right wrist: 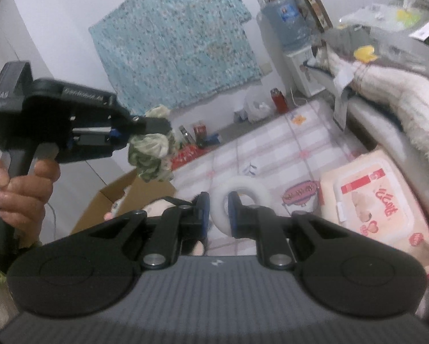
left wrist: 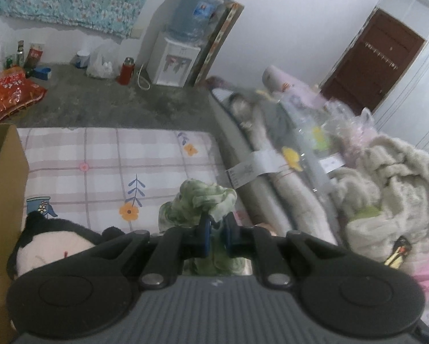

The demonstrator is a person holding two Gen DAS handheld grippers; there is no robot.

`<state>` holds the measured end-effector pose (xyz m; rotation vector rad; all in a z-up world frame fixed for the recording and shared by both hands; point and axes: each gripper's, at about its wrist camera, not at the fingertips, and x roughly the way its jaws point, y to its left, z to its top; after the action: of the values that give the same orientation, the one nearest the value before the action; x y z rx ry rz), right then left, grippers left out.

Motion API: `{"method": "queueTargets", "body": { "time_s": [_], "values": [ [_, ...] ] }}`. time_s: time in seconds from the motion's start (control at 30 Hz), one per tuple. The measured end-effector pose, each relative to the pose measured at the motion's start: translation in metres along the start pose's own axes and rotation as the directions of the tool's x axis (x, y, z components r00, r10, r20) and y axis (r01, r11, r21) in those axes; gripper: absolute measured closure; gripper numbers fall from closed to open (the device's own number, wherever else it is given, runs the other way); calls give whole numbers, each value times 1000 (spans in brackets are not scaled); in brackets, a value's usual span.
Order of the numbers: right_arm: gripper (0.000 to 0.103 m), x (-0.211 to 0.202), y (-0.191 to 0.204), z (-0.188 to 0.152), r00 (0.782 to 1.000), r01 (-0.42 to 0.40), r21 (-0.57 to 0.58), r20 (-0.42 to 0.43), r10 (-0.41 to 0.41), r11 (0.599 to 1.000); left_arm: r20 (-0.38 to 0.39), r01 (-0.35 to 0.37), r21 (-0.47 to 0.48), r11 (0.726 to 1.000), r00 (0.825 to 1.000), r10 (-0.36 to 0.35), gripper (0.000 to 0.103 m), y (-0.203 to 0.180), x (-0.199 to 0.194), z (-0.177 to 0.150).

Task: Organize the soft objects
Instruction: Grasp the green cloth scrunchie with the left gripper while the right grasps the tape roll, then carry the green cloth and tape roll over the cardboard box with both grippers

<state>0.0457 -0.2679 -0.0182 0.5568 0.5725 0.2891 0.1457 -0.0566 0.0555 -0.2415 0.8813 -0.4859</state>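
Observation:
My left gripper (left wrist: 216,230) is shut on a crumpled green cloth (left wrist: 198,205) and holds it in the air above the checked mat (left wrist: 105,157). The right wrist view shows the same gripper (right wrist: 154,132) with the cloth (right wrist: 152,149) hanging above a cardboard box (right wrist: 122,197). My right gripper (right wrist: 218,210) is shut on a white soft ring (right wrist: 240,192) and holds it above the mat (right wrist: 274,149). A black and cream plush toy (left wrist: 54,243) lies on the mat next to the box (left wrist: 5,200).
A pack of wet wipes (right wrist: 374,197) lies on the mat at the right. Folded blankets (left wrist: 386,183) and bagged bedding (left wrist: 294,132) pile up at the right. A water dispenser (left wrist: 177,60), a red flask (left wrist: 126,70) and a red bag (left wrist: 11,91) stand on the floor beyond.

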Motion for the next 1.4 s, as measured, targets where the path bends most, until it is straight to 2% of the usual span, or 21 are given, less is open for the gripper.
{"method": "queueTargets", "body": {
  "time_s": [0.3, 0.53, 0.7, 0.9, 1.1, 1.27, 1.4],
  "values": [
    [91, -38, 33, 4, 997, -60, -27, 43, 61, 998, 94, 22, -35, 999, 995, -19, 92, 3, -72, -19],
    [91, -47, 74, 11, 989, -142, -82, 33, 145, 986, 179, 16, -108, 994, 984, 3, 92, 33, -136, -38],
    [91, -35, 116, 13, 970, -241, -126, -16, 241, 962, 229, -42, -180, 983, 970, 84, 92, 70, -181, -55],
    [91, 2, 181, 11, 925, -375, -151, -125, 358, 915, 249, -125, -285, 950, 948, 200, 92, 124, -220, -74],
    [91, 46, 242, -4, 879, -456, -161, -238, 413, 875, 181, -228, -361, 904, 934, 308, 92, 187, -233, -90],
    [91, 87, 289, -26, 841, -493, -164, -342, 419, 854, 39, -346, -363, 865, 922, 385, 92, 246, -216, -98],
    [91, 122, 316, -49, 804, -508, -162, -440, 399, 846, -87, -464, -304, 832, 883, 461, 92, 284, -188, -97]
  ]
}}
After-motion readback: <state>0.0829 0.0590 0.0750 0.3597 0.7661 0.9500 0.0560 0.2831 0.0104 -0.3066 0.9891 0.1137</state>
